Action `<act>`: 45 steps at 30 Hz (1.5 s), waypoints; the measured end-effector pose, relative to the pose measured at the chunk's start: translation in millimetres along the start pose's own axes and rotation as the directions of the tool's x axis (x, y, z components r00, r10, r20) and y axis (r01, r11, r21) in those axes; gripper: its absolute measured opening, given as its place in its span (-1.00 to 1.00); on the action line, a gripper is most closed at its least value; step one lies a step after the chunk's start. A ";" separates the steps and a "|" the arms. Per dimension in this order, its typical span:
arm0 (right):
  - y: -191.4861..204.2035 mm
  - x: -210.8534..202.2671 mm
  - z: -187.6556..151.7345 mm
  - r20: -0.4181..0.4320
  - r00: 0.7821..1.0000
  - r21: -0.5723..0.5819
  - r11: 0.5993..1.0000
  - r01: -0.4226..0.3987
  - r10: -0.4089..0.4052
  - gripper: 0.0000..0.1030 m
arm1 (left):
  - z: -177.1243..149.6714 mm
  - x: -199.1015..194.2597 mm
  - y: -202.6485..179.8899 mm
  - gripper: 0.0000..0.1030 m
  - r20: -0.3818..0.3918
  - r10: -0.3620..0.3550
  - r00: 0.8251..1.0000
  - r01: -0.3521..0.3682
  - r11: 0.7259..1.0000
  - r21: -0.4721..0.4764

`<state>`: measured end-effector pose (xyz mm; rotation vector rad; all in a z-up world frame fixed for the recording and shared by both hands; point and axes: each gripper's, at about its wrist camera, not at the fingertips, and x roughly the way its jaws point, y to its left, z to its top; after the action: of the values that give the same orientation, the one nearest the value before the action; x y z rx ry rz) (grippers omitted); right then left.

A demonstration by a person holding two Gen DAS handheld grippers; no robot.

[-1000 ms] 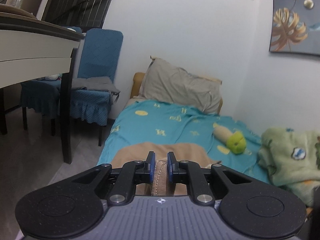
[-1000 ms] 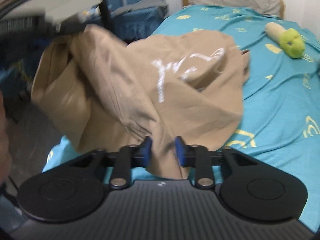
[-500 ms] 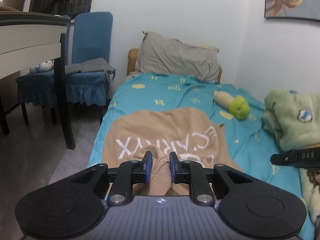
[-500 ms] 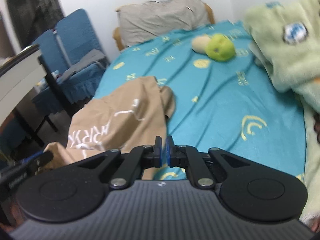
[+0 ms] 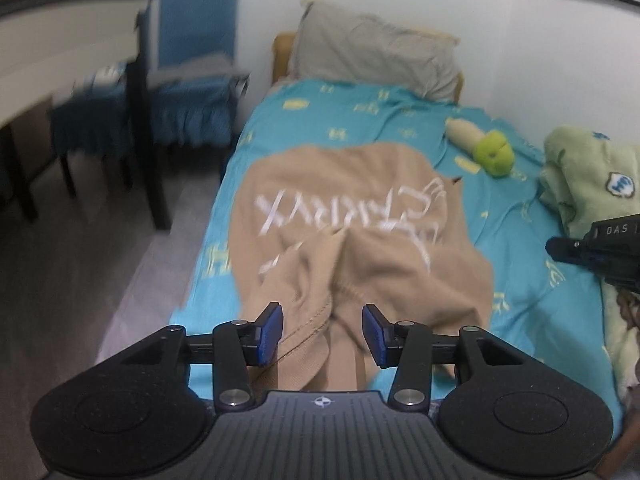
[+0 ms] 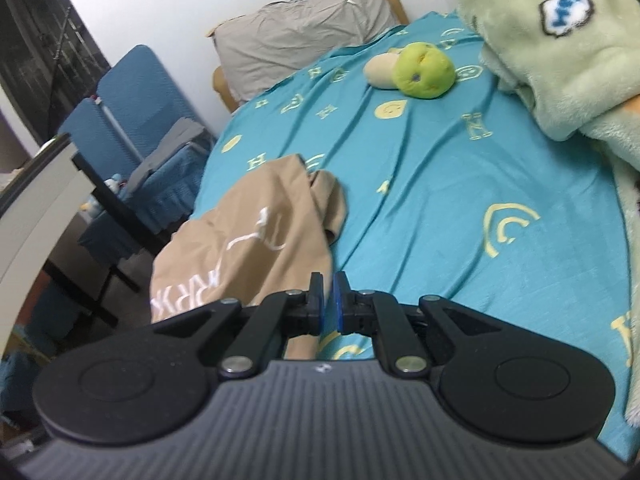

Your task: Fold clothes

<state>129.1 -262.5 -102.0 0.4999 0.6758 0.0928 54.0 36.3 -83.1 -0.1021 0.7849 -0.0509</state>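
A tan sweatshirt point(image 5: 360, 216) with white lettering lies spread along the left side of the teal bed sheet point(image 5: 352, 112), its near end bunched and hanging toward me. My left gripper point(image 5: 323, 334) is open, blue pads on either side of that bunched hem without pinching it. In the right wrist view the same sweatshirt point(image 6: 256, 236) lies left of my right gripper point(image 6: 329, 300), which is shut with nothing visible between its pads. The right gripper's black tip point(image 5: 592, 248) also shows at the right edge of the left wrist view, above the sheet.
A green and cream plush toy point(image 6: 424, 72) lies near the grey pillow point(image 5: 372, 52). A pale green fleece blanket point(image 6: 560, 48) is heaped along the bed's right side. Left of the bed stand a blue chair point(image 5: 192, 60) and a table with a dark leg point(image 5: 148, 140).
My left gripper has opened and let go of the sweatshirt, which now rests on the bed. The right gripper let go earlier and stays shut, shifted slightly.
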 end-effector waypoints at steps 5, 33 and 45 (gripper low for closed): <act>19.2 3.4 -7.1 -0.098 0.986 -0.008 0.991 -0.137 0.136 -0.69 | -2.0 -1.0 4.8 0.21 -0.044 0.037 0.998 -0.039 0.999 -0.027; 37.8 4.8 -6.6 -0.026 0.999 -0.161 0.987 0.021 -0.026 -0.82 | 9.6 -20.2 -2.0 -0.78 0.177 -0.106 0.978 0.110 0.994 -0.013; 56.6 7.2 -20.3 -0.064 0.996 -0.230 0.971 -0.069 0.055 0.67 | 17.5 -6.4 18.0 -0.87 0.219 -0.250 0.943 0.291 0.940 -0.180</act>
<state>126.5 -202.6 -93.0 0.2934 0.6954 0.2434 62.0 56.1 -68.4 -0.4116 0.5751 -0.2175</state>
